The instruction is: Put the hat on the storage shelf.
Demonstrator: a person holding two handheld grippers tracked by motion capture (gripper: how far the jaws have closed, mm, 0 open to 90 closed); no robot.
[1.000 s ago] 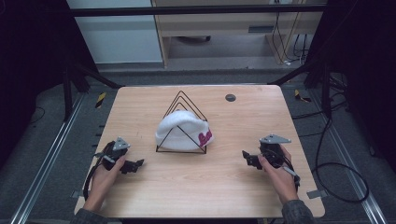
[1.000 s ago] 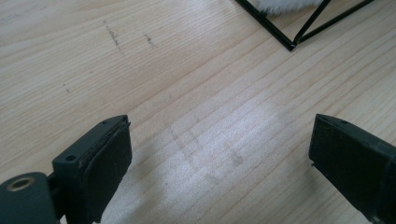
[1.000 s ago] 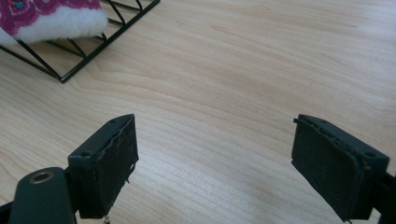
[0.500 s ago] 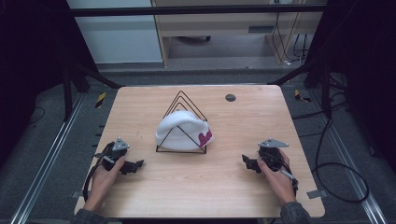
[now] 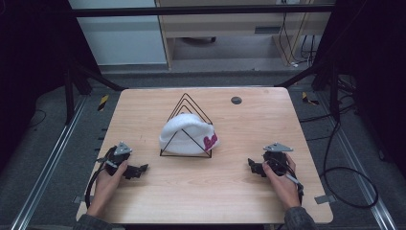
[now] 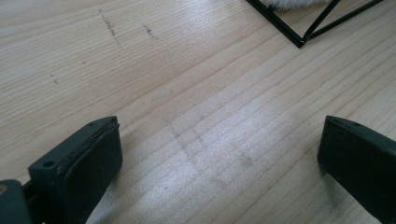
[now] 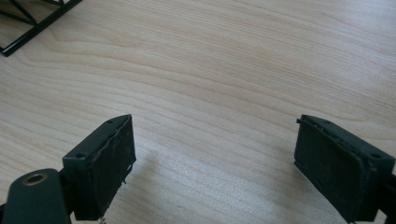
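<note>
At table centre: a white hat (image 5: 186,134) with a pink patch at its near right side sits inside a black wire rack (image 5: 187,125) of nested triangles.
Table (image 5: 249,124): light wood, square top with rounded corners; a small dark round disc (image 5: 236,100) lies near the far edge, right of centre.
Rack position: upright, base on the wood, well apart from both grippers and roughly between them, slightly farther from the person.
Left gripper (image 5: 139,169): held in the left hand (image 5: 109,175) at the near left of the table, low over the wood, jaws pointing right.
Left jaw state: spread wide in the left gripper view (image 6: 219,154), nothing between the pads, bare wood grain in the gap.
Left gripper view, far edge: one corner of the rack (image 6: 299,43) and a sliver of the hat (image 6: 292,3).
Right gripper (image 5: 253,166): held in the right hand (image 5: 280,175) at the near right of the table, low over the wood, jaws pointing left.
Right jaw state: spread wide in the right gripper view (image 7: 215,161), gap empty, bare wood beneath.
Right gripper view, far left corner: a section of the rack base (image 7: 35,25).
Cables: one trails from each gripper toward the near edge.
</note>
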